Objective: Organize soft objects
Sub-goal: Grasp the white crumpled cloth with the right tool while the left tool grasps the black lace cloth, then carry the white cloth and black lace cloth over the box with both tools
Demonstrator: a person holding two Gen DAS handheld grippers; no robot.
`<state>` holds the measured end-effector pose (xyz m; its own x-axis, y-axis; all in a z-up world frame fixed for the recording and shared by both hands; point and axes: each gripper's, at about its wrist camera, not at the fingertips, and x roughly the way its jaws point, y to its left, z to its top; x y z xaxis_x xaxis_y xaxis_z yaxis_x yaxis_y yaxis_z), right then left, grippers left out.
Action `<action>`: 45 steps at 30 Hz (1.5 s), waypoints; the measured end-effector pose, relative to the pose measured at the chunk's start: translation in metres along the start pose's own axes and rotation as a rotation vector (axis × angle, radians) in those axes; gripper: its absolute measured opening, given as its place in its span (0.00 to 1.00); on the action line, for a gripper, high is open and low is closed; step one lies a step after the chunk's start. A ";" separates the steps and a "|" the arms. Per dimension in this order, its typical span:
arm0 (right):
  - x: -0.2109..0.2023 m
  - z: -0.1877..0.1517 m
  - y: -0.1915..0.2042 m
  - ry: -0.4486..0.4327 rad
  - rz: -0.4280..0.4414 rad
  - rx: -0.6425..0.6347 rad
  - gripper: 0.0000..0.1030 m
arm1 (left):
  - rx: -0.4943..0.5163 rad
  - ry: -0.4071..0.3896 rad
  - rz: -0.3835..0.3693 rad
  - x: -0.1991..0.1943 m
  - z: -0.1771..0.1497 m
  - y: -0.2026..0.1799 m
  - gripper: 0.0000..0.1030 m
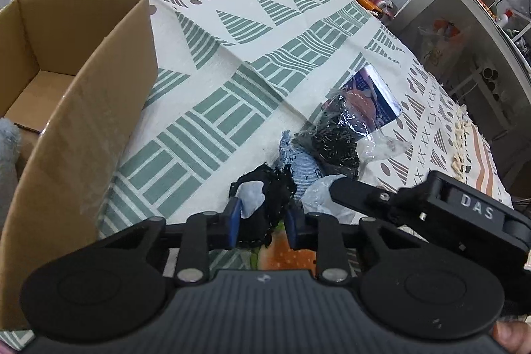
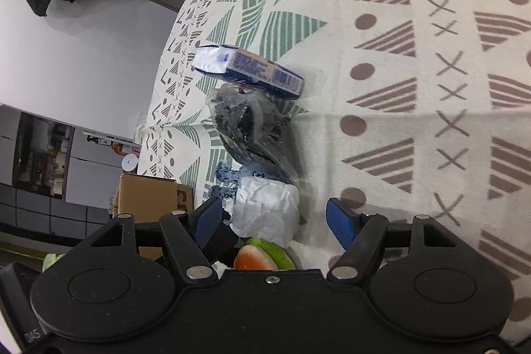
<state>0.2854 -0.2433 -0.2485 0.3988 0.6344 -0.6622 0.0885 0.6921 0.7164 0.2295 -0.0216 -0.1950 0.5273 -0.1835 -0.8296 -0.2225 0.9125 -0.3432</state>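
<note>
While a black fabric piece [image 1: 265, 204] is pinched by the left hand-held gripper [image 1: 262, 226] beside the cardboard box [image 1: 83, 95], the right hand-held gripper [image 2: 277, 223] is held spread around a white bundle [image 2: 265, 209] on the table [image 2: 398, 88].

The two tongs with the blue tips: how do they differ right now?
The left tongs are shut on a black cloth; the right tongs stand open, holding nothing. The left pair grips its item, while the right pair only straddles a white wrapped bundle. Both are black with blue pads, over the same patterned tablecloth.
</note>
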 end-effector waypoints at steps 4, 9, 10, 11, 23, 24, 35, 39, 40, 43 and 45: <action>0.006 -0.001 0.006 -0.013 -0.029 -0.035 0.67 | -0.005 -0.019 0.010 -0.008 0.001 0.001 0.24; 0.006 -0.006 0.010 -0.026 -0.047 -0.078 0.40 | -0.002 -0.039 0.024 -0.023 -0.001 0.000 0.24; 0.004 -0.007 0.011 -0.035 -0.050 -0.083 0.40 | 0.000 -0.042 0.023 -0.026 -0.002 0.000 0.24; 0.001 -0.008 0.013 -0.047 -0.062 -0.098 0.40 | 0.004 -0.048 0.022 -0.031 -0.002 0.000 0.24; -0.044 -0.027 0.027 -0.147 -0.065 -0.114 0.39 | 0.019 -0.127 0.004 -0.086 -0.010 -0.005 0.24; -0.048 -0.029 0.029 -0.156 -0.066 -0.116 0.39 | 0.017 -0.131 0.001 -0.090 -0.011 -0.005 0.24; -0.086 -0.050 0.062 -0.227 -0.054 -0.164 0.39 | 0.018 -0.191 -0.040 -0.133 -0.015 -0.002 0.24; -0.098 -0.055 0.077 -0.248 -0.039 -0.189 0.39 | 0.014 -0.216 -0.053 -0.147 -0.016 0.001 0.24; -0.099 -0.056 0.080 -0.251 -0.035 -0.195 0.40 | 0.013 -0.221 -0.056 -0.150 -0.016 0.002 0.24; -0.104 -0.059 0.091 -0.260 -0.026 -0.210 0.39 | 0.012 -0.237 -0.063 -0.159 -0.017 0.006 0.24; -0.105 -0.062 0.097 -0.263 -0.021 -0.219 0.39 | 0.010 -0.247 -0.067 -0.164 -0.017 0.009 0.24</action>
<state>0.1957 -0.2211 -0.1229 0.6233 0.5287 -0.5762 -0.0875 0.7794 0.6204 0.1268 0.0104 -0.0693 0.7251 -0.1503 -0.6721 -0.1727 0.9050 -0.3887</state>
